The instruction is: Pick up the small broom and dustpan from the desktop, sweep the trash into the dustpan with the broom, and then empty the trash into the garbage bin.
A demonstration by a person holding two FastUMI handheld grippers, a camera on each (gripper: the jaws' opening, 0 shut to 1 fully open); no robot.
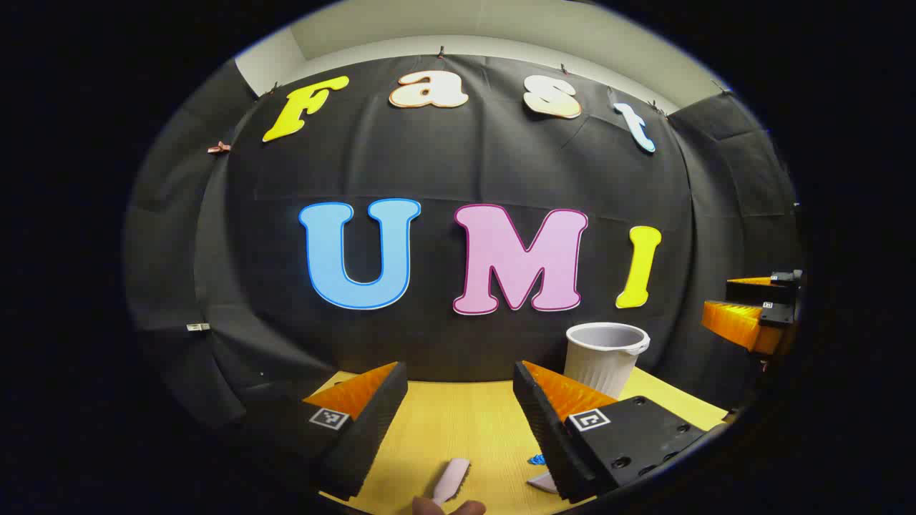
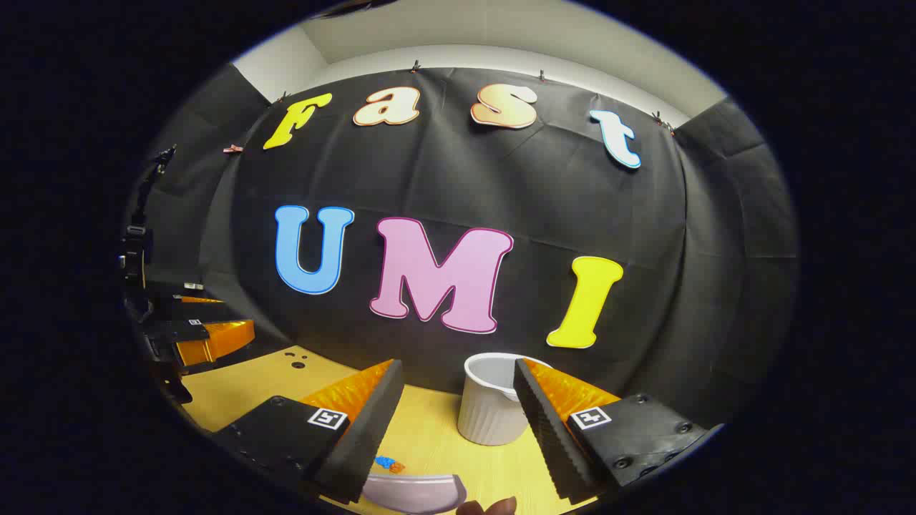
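The yellow wooden table (image 1: 458,422) fills the lower middle of the left gripper view, and in the right gripper view it (image 2: 436,436) runs along the bottom under the black cloth wall; on it stands the white ribbed garbage bin (image 1: 605,357), right of centre in the left gripper view and just behind my own right-hand finger there; in the right gripper view the garbage bin (image 2: 490,408) sits at lower centre, partly hidden by my finger. My left gripper (image 1: 458,429) hangs above the table with its fingers spread wide and nothing between them; my right gripper (image 2: 454,429) is likewise spread and holds nothing. At the far right edge of the left gripper view I see my right gripper (image 1: 751,311), orange and black, well apart from the bin; at the left edge of the right gripper view my left gripper (image 2: 197,332) shows above the table. The pale lilac dustpan (image 2: 415,493) lies at the bottom of the right gripper view, below my fingers on the table; a pink handle (image 1: 452,479), which I take for the small broom, lies at the bottom centre of the left gripper view. Small blue and orange trash (image 2: 390,465) lies just behind the dustpan; a blue scrap (image 1: 537,459) lies beside my finger in the left gripper view.
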